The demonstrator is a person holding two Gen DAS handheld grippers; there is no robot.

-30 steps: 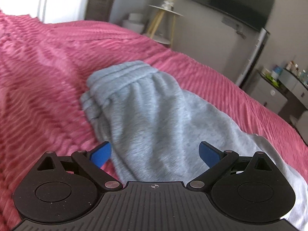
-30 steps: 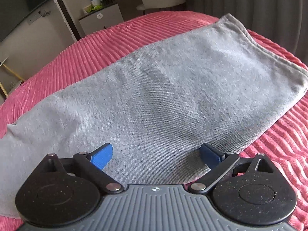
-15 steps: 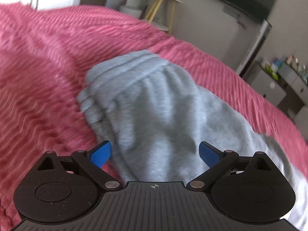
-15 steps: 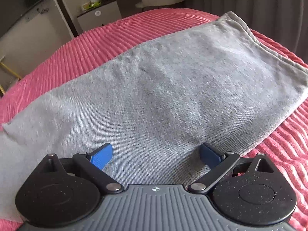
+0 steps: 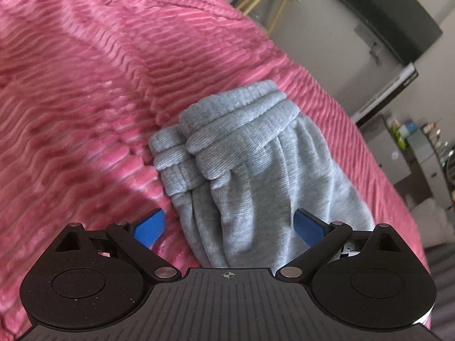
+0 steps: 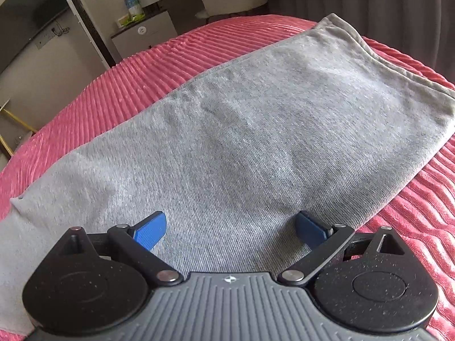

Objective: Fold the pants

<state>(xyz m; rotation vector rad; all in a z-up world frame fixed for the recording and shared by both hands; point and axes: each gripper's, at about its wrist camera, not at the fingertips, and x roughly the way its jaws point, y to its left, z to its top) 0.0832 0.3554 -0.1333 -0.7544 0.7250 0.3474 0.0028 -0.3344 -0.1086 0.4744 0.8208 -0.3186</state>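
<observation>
1. Left claw (image 5: pixel 229 227) hangs over the waist end of the pants (image 5: pixel 256 164), its blue fingers (image 5: pixel 149 228) spread wide and holding nothing; cloth lies between and below them, though I cannot tell whether they touch it.
2. Straight ahead of this claw lies the bunched waistband (image 5: pixel 233 119), doubled into ridged rolls, on the pink blanket (image 5: pixel 85 99). From here the pants run back toward the claw and off to its right.
3. Right claw (image 6: pixel 231 228) is just as wide open and empty, poised over the flat leg part of the pants (image 6: pixel 256 130), with the hem (image 6: pixel 392 65) well ahead and to its right.
4. The long axis runs from the waistband on the left to the hem on the right, so each claw is nearer one end: left for the waist, right for the legs.
5. My guess at the coming move is that one end gets pinched and carried along this axis onto the other; the right claw would have to reach forward to the hem.
6. Only the left view shows the waistband; only the right view shows the hem and how smooth the legs lie.
7. Beyond the bed, a wall screen (image 5: pixel 384 14) and a cabinet (image 6: pixel 145 34) stand well apart.
</observation>
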